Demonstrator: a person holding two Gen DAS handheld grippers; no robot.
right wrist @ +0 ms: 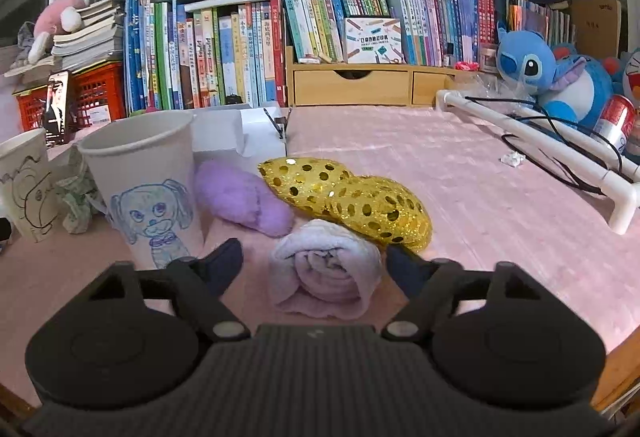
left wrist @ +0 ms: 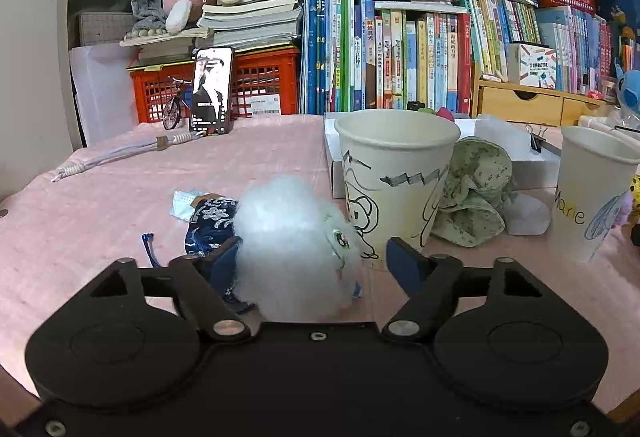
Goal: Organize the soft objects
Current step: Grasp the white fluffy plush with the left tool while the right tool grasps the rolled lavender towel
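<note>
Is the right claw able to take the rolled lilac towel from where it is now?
Probably yes. The right claw is open, with the rolled lilac towel lying between its fingers. The gold sequin pouch sits just behind the towel, not in the way.

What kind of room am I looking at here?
Probably a child's study or bedroom at home: rows of children's books along the back, a blue plush toy, and hand-drawn paper cups on a pink-covered table.

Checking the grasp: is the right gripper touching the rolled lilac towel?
Apart. In the right wrist view, pink cloth shows between each fingertip and the rolled lilac towel; right gripper open.
</note>
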